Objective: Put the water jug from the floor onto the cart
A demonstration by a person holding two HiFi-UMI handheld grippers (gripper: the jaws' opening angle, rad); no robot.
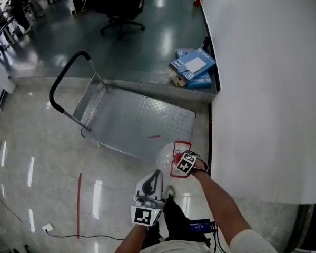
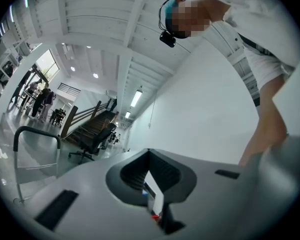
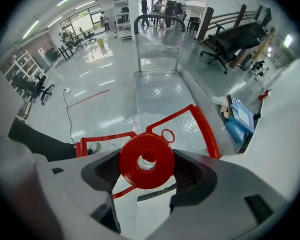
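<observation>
1 cart (image 1: 137,123), 1 water jug (image 1: 166,151), 2 grippers (image 1: 156,175) (image 1: 178,158), 1 office chair (image 1: 121,9), 1 pile of blue boxes (image 1: 194,66)

Big open hall: the shiny pale floor (image 1: 31,157) up close gives way to darker teal flooring (image 1: 147,36) further out. A plain white wall (image 1: 263,88) runs down the right, with blue boxes (image 1: 194,66) dumped at its foot. There's a black office chair (image 1: 121,7) beyond, plus a red tape line (image 1: 78,204) and a thin black cable (image 1: 79,236) on the floor. Also a dark staircase (image 2: 90,126), a white beamed ceiling (image 2: 90,24) with strip lights (image 2: 136,98), and a bright window (image 2: 47,64).
</observation>
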